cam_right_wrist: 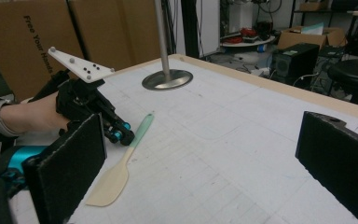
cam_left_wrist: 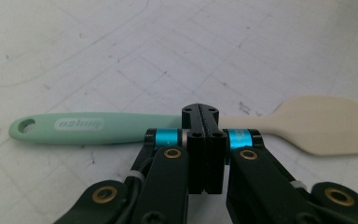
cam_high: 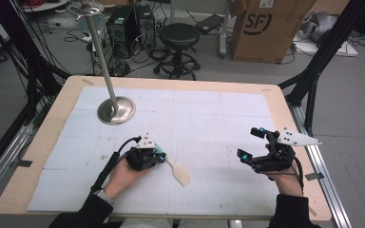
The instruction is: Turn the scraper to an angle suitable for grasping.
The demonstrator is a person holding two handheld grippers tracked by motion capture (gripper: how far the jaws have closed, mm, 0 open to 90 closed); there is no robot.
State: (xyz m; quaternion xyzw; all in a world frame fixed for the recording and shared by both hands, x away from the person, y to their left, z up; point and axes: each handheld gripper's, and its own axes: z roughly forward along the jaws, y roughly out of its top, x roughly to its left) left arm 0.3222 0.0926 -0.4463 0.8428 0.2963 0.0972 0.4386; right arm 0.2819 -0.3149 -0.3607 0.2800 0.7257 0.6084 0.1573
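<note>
A: From the high view, where's the spatula (cam_high: 178, 172)?

B: Flat on the white gridded mat (cam_high: 209, 118), near the front edge, just beside the left gripper (cam_high: 160, 155). The cream blade points toward the person's side. The right gripper (cam_high: 250, 144) hangs well apart, jaws spread, nothing between them. A metal stand (cam_high: 116, 110) with a round base sits farther back.

A: And the left gripper view?

B: The left gripper (cam_left_wrist: 200, 114) has its jaws pressed together right at the spatula's (cam_left_wrist: 121, 128) neck, where the mint-green handle meets the cream blade. Whether they actually pinch it or just sit shut above it, I cannot tell. The handle has a hanging hole at its end and raised lettering.

A: How would it handle?

B: Light, I'd judge. The handle looks stiff and smooth, perhaps a little slippery; the blade looks like soft silicone that would flex. The neck or handle is the better hold.

A: The right gripper view?

B: Its own black pads stand wide apart; beyond them lie the spatula (cam_right_wrist: 116, 172) and the left gripper (cam_right_wrist: 123, 137) at its handle.
</note>
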